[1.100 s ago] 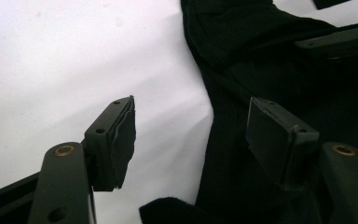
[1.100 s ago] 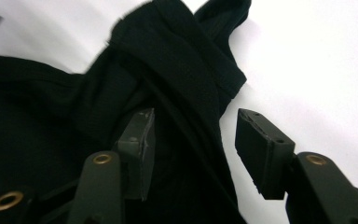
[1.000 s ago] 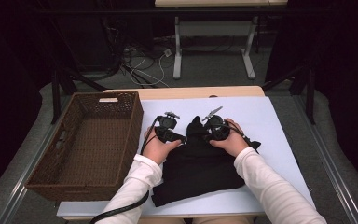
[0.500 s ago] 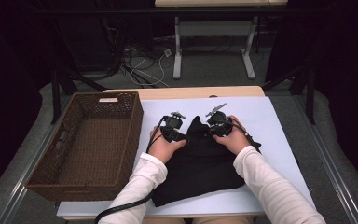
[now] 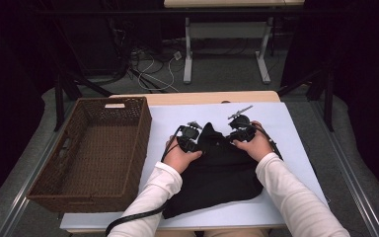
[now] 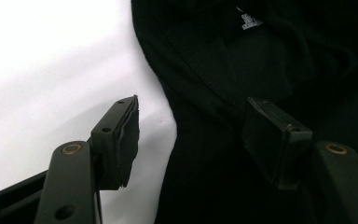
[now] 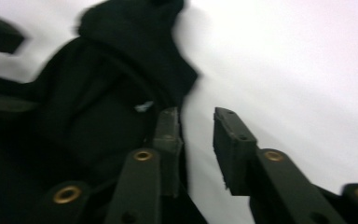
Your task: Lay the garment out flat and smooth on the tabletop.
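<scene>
Two grippers, left gripper (image 6: 186, 140) and right gripper (image 7: 198, 140), both released, straddle the far edges of the black cloth garment (image 5: 222, 173) on the white table (image 5: 296, 148); pinch fabric squarely before lifting.

basket (image 5: 91, 153) blocks left, table (image 5: 291, 133) right free

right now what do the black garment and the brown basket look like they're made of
Black garment: looks like soft matte knit fabric, maybe fleece; it folds and bunches, with a small sewn label inside.
Brown basket: woven wicker or rattan by the look, with an open weave pattern on its walls.
</scene>
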Tool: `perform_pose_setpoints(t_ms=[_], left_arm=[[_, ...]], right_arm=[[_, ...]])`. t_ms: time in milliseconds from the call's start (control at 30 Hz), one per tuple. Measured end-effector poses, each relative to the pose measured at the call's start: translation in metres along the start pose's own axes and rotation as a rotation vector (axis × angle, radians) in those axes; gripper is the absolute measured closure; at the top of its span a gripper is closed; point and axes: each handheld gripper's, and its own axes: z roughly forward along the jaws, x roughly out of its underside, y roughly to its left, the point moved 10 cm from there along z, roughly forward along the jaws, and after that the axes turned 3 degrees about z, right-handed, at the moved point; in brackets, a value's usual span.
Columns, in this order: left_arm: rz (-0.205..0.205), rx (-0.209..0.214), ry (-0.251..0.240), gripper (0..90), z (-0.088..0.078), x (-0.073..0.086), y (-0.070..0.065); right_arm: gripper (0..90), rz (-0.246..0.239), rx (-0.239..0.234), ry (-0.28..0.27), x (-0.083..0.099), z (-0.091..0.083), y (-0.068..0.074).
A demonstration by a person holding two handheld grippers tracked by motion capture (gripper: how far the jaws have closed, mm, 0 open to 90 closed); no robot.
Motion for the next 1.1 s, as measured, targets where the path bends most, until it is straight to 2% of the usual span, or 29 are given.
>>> perform_pose_setpoints(t_ms=[67, 100, 133, 233, 267, 333, 367, 433, 467, 500, 533, 567, 600, 667, 700, 767, 833, 933, 1100], left_arm=[[-0.001, 0.004, 0.004, 37.1, 0.003, -0.002, -0.001], [0.001, 0.006, 0.006, 37.2, 0.005, -0.004, -0.001], [-0.005, 0.007, 0.009, 37.5, 0.006, -0.005, -0.002], [0.006, -0.006, 0.029, 40.2, 0.012, -0.007, -0.001], [0.011, -0.013, 0.038, 41.9, 0.013, -0.007, 0.0], [0.009, -0.021, 0.042, 47.0, 0.014, -0.009, 0.002], [0.001, -0.018, 0.043, 49.5, 0.014, -0.009, 0.003], [0.008, -0.034, 0.052, 56.3, 0.014, -0.01, 0.006], [0.009, -0.035, 0.058, 60.7, 0.014, -0.01, 0.006], [0.006, -0.022, 0.061, 64.8, 0.013, -0.011, 0.006], [-0.004, -0.004, 0.063, 71.5, 0.014, -0.011, 0.004], [-0.011, 0.004, 0.064, 75.3, 0.013, -0.012, 0.004], [-0.011, -0.004, 0.063, 80.5, 0.013, -0.013, 0.005], [-0.005, -0.011, 0.052, 85.3, 0.009, -0.014, 0.008], [-0.014, -0.005, 0.052, 85.7, 0.008, -0.015, 0.009], [-0.023, -0.015, 0.036, 86.5, 0.002, -0.016, 0.016], [-0.036, -0.027, 0.01, 86.7, -0.007, -0.02, 0.024], [-0.055, -0.045, -0.027, 86.9, -0.019, -0.025, 0.033], [-0.08, -0.068, -0.09, 87.0, -0.038, -0.035, 0.047]], right_arm=[[62.5, -0.016, -0.032, 0.003, 0.0, 0.005, 0.01], [60.8, -0.02, -0.03, 0.009, 0.001, 0.006, 0.013], [59.1, -0.055, -0.03, 0.003, 0.001, 0.009, 0.014], [57.3, -0.074, -0.026, 0.004, 0.001, 0.013, 0.019], [56.3, -0.089, -0.032, 0.006, 0.001, 0.014, 0.021], [55.2, -0.084, -0.049, 0.015, 0.003, 0.014, 0.027], [54.9, -0.102, -0.047, 0.012, 0.002, 0.014, 0.027], [53.8, -0.107, -0.033, 0.021, 0.004, 0.015, 0.03], [57.0, -0.135, -0.006, 0.02, 0.003, 0.016, 0.027], [63.0, -0.141, 0.011, 0.014, 0.003, 0.018, 0.025], [72.0, -0.151, 0.027, 0.038, 0.004, 0.021, 0.02], [79.5, -0.118, 0.028, 0.041, 0.005, 0.022, 0.021], [82.9, -0.11, 0.034, 0.04, 0.005, 0.021, 0.018], [84.0, -0.087, 0.028, 0.025, 0.002, 0.018, 0.016], [84.2, -0.078, 0.023, 0.016, 0.001, 0.015, 0.015], [84.5, -0.067, 0.042, -0.022, -0.004, 0.007, 0.01], [84.6, -0.038, 0.041, -0.057, -0.01, -0.001, 0.005], [84.8, 0.006, 0.047, -0.125, -0.02, -0.015, -0.009], [84.8, 0.079, 0.064, -0.188, -0.031, -0.03, -0.029]])
